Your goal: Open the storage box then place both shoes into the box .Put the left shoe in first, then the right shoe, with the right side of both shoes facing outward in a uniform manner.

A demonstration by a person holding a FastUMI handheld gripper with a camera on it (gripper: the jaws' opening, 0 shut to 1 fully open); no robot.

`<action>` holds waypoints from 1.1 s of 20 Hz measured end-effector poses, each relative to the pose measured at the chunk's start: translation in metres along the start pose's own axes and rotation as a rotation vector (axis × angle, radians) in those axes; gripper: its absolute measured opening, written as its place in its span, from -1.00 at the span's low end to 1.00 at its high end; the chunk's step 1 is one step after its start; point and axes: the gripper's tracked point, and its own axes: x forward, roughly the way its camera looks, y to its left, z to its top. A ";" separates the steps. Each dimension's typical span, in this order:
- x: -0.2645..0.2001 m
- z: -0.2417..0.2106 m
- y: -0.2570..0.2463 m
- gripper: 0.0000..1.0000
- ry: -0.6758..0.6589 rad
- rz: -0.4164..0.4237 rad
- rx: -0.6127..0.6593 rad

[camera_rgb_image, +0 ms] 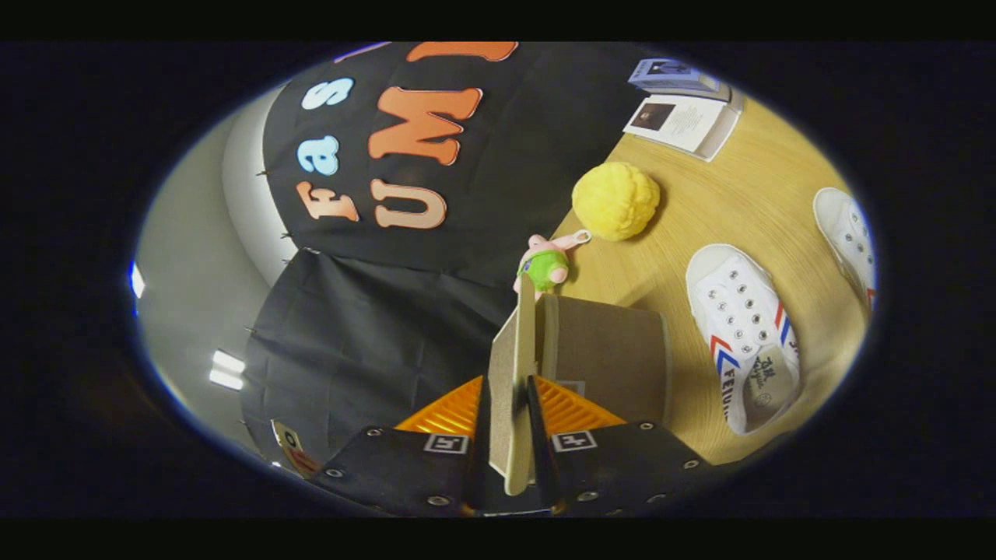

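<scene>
Pinching the box lid (520, 389) between my gripper (510, 435) fingers, I hold it up so the storage box (615, 358) opens for the shoes (743, 334).

Wooden tabletop (747, 202), light oak grain, tilted in view. Round yellow fuzzy ball (615, 200) rests on it. Small plush toy, pink with green body (545, 264), lies at 7 o'clock of the ball, near the table's edge. Open white booklet with dark photo (685, 123) at 1 o'clock of the ball, well apart; a bluish printed booklet (673, 76) just beyond it.
</scene>
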 end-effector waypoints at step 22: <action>0.086 -0.037 0.194 -0.98 -0.072 0.087 -0.163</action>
